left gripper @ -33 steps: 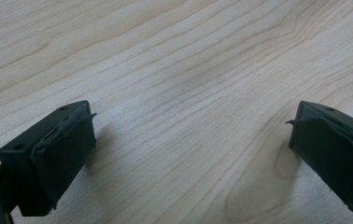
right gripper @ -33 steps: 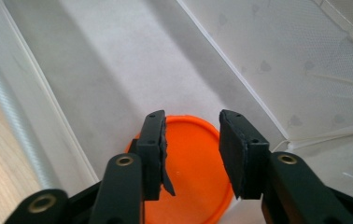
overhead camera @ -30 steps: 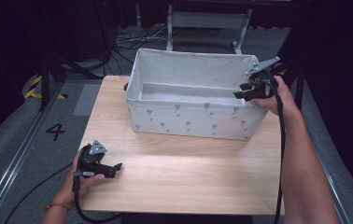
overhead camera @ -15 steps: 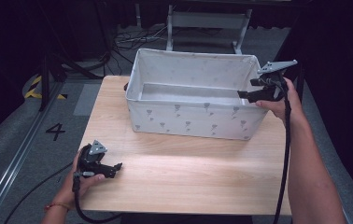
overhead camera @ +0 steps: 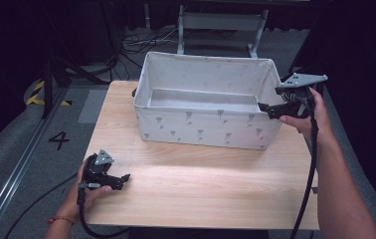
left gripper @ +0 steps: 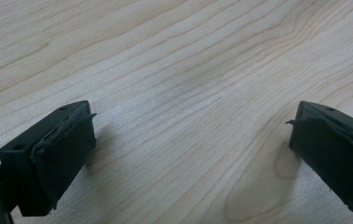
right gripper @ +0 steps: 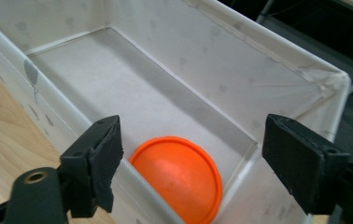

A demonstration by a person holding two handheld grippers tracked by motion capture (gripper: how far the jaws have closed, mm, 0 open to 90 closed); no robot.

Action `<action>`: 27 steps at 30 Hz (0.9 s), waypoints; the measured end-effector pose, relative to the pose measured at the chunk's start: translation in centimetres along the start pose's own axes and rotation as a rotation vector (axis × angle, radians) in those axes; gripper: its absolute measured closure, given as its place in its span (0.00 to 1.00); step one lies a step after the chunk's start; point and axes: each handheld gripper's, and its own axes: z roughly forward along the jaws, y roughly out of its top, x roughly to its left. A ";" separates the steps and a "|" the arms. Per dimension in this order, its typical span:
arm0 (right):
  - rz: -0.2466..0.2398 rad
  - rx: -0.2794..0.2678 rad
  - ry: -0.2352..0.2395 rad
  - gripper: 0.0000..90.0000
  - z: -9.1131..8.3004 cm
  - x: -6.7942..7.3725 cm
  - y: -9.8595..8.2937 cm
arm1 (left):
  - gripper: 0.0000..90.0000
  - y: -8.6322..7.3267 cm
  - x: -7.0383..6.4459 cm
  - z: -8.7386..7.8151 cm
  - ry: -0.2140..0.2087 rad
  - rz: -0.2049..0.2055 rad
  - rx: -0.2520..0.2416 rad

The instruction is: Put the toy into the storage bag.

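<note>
1. Orange disc lies flat on the floor of the white fabric box, in the corner at the box's right end, touching or nearly touching the near wall as seen in the right gripper view.
2. The box stands on the far half of the wooden table; its walls are white with small grey printed marks, and its rim is open at the top.
3. Right gripper is held at the box's right end, above the rim, its jaws pointing in over the box. In the right gripper view the jaws stand wide apart, released, with nothing between them; the disc shows below, between the two jaws.
4. Left gripper rests low on the near left part of the table, held in the person's left hand, well apart from the box. In the left gripper view its jaws are spread wide over bare wood, gripping nothing.
5. A black cable trails from the right gripper along the forearm.
</note>
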 end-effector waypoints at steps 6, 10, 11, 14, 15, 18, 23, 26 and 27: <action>-0.022 -0.022 -0.022 0.21 -1.4 0.9 -1.1 | 0.01 0.0 0.0 0.0 0.000 0.000 0.000; -0.025 -0.042 -0.032 0.21 -2.1 1.6 -1.8 | 0.01 0.0 0.0 0.0 0.000 0.000 0.000; -0.025 -0.042 -0.032 0.21 -2.1 1.6 -1.8 | 0.01 0.0 0.0 0.0 0.000 0.000 0.000; -0.044 -0.045 -0.040 0.20 -2.4 2.2 -2.7 | 0.01 0.0 0.0 0.0 0.000 0.000 0.000; -0.044 -0.043 -0.036 0.20 -2.4 2.3 -2.8 | 0.01 0.0 0.0 0.0 0.000 0.000 0.000; -0.059 -0.043 -0.042 0.20 -2.6 2.8 -3.7 | 0.01 0.0 0.0 0.0 0.000 0.000 0.000; -0.061 -0.042 -0.050 0.19 -3.1 3.4 -4.8 | 0.01 -0.1 0.0 0.0 -0.001 -0.005 -0.001; -0.076 -0.037 -0.066 0.19 -3.4 3.6 -5.2 | 0.01 -0.1 0.0 -0.1 0.000 0.001 -0.001; -0.077 -0.040 -0.063 0.19 -3.5 3.7 -5.3 | 0.01 -0.1 0.0 -0.1 -0.001 0.004 -0.001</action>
